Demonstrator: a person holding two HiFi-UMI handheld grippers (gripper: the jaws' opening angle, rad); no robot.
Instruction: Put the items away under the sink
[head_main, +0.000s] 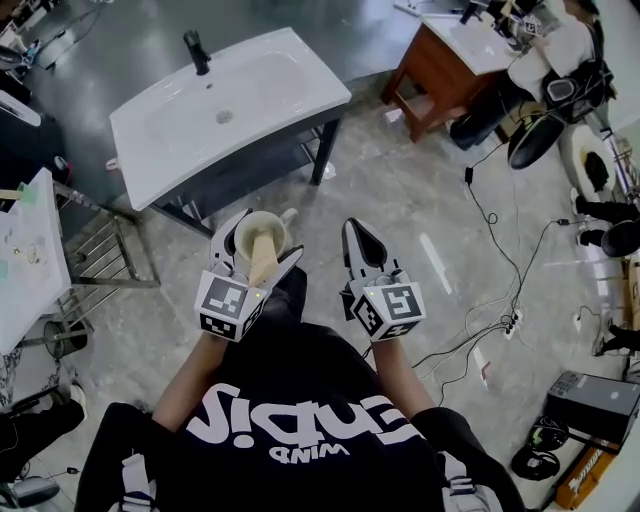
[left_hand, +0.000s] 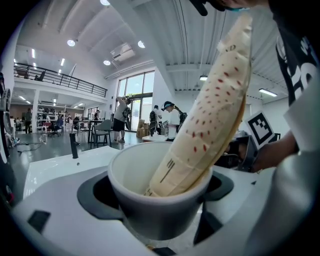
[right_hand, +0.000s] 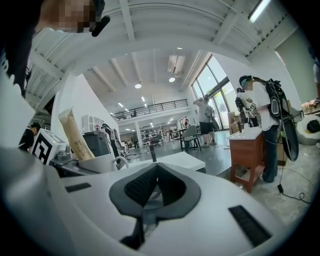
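My left gripper (head_main: 253, 247) is shut on a white cup (head_main: 260, 236) that holds a cream tube with red dots (head_main: 261, 259). In the left gripper view the cup (left_hand: 160, 192) sits between the jaws and the tube (left_hand: 207, 115) leans up to the right. My right gripper (head_main: 362, 245) is shut with nothing in it, beside the left one; its pads (right_hand: 150, 187) meet in its own view. The white sink (head_main: 225, 105) on a dark frame stands ahead of both grippers, with a shelf (head_main: 250, 165) beneath it. In the right gripper view the cup (right_hand: 100, 162) and tube (right_hand: 74, 132) show at the left.
A steel rack (head_main: 95, 250) and a white table (head_main: 25, 260) stand at the left. A brown wooden vanity (head_main: 440, 65) is at the back right. Cables (head_main: 500, 250) and bags (head_main: 590, 400) lie on the floor at the right. People stand in the hall behind.
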